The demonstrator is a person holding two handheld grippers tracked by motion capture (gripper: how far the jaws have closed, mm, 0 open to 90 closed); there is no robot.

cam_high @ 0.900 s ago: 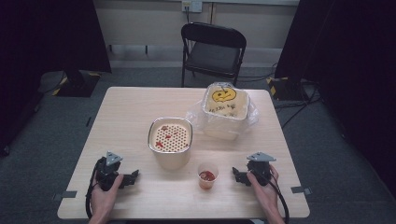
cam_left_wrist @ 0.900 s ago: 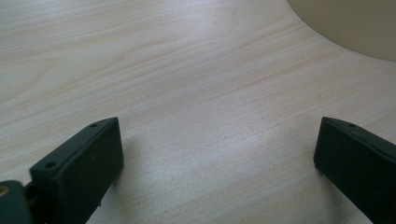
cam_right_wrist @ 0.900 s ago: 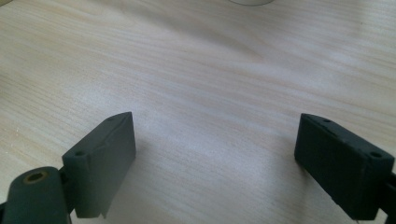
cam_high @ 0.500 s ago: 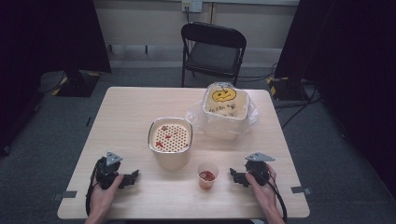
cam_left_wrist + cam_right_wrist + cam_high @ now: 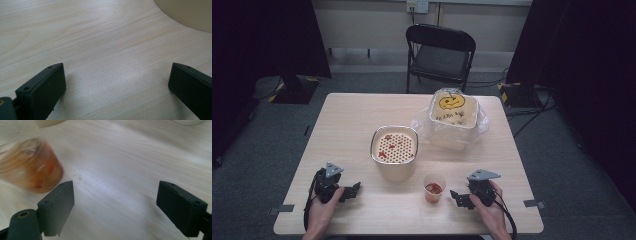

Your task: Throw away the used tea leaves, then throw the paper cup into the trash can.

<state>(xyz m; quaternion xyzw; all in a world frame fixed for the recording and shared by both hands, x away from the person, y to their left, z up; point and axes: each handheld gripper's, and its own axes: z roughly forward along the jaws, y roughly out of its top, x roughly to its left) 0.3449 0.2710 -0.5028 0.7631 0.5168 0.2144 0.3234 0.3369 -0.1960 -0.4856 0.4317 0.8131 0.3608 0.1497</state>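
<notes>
A small clear plastic cup (image 5: 433, 188) with red bits inside stands near the table's front edge. My right gripper (image 5: 458, 198) rests just right of it, open, with nothing between its jaws; the cup (image 5: 30, 166) sits blurred to the left of its left jaw. My left gripper (image 5: 353, 191) lies at the front left, open over bare wood (image 5: 112, 62). A cream pot (image 5: 394, 152) with a perforated insert and red pieces stands at the table's middle. Its curved wall (image 5: 185, 12) shows at the top right of the left gripper view.
A cream container with a pumpkin-face lid (image 5: 453, 115) sits in clear plastic wrap at the back right. A black folding chair (image 5: 439, 52) stands behind the wooden table (image 5: 342, 120). Dark curtains hang at both sides.
My right gripper has shifted slightly left toward the cup. The left gripper has barely moved.
</notes>
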